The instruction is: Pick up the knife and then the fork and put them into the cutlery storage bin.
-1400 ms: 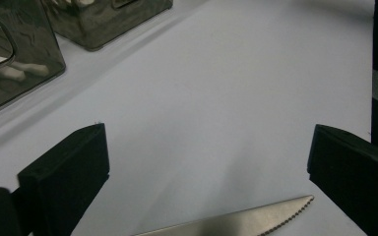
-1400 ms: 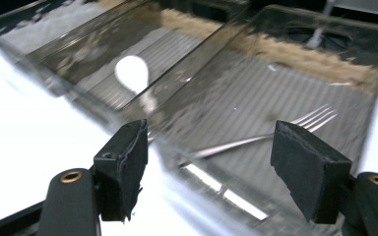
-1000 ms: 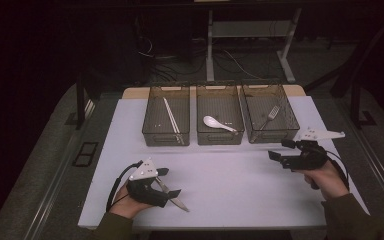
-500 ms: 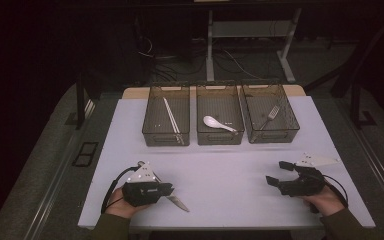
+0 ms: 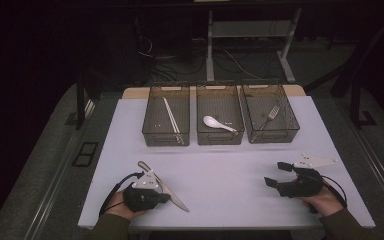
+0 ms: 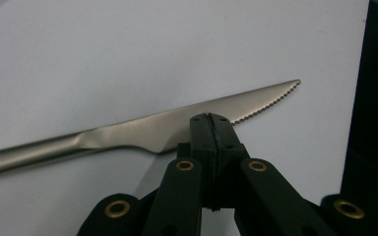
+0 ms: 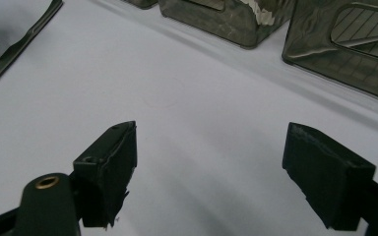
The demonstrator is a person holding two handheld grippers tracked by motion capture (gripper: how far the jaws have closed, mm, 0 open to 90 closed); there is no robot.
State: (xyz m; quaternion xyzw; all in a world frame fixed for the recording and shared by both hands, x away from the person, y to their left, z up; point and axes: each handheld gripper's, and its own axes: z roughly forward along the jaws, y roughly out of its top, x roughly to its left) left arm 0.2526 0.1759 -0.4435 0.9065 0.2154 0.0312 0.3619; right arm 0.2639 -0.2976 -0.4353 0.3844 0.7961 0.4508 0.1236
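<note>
Dim room, table (image 5: 230, 170) lit from above; close views sharp.

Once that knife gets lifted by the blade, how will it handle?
Probably stiff: the knife looks like one piece of metal. Its smooth blade may slip between the left gripper pads. The long handle sticking out to one side could make it tip.

Two handheld grippers, both black. Left gripper (image 5: 166, 197): grey three-cornered plate on top, black cable looping off the back. Right gripper (image 5: 277, 174): same grey plate, black cable trailing behind the hand. Jaws are black linkage arms with brass-coloured pivot rivets; pads (image 7: 109, 162) are black blocks, edges a bit frayed. Small screws at pad tips. Sleeves (image 5: 111, 229) dark olive-green, both forearms.
</note>
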